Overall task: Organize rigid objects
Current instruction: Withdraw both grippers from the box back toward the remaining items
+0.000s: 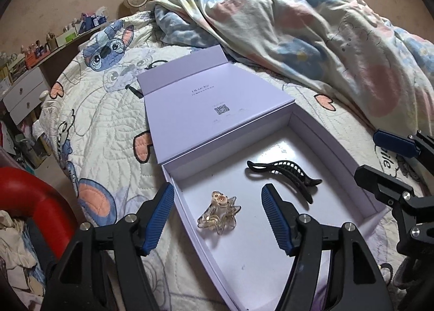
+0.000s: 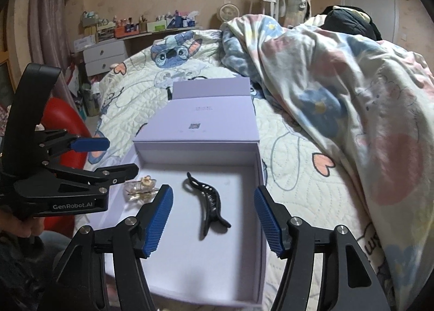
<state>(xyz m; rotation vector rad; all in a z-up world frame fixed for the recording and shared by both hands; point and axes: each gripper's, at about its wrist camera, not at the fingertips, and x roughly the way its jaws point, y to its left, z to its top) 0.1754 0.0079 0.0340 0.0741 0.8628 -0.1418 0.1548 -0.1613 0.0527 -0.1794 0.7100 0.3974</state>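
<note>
Hair clips lie loose on the white floor of the open lilac cardboard box (image 1: 336, 159): a long black plastic claw clip (image 1: 287, 175) toward its right and a translucent amber star-shaped clip (image 1: 219, 212) toward its left, which in the right wrist view is half hidden behind the left gripper's (image 1: 218, 216) black finger. Both the left gripper and the right gripper (image 2: 213, 218) hang spread wide and empty over the box, touching neither clip. Around the box, whose near edge is cut off, are its flipped-back lid (image 1: 206, 105), a cartoon-print quilted bedspread (image 1: 95, 110) and a crumpled pastel duvet (image 1: 312, 34).
</note>
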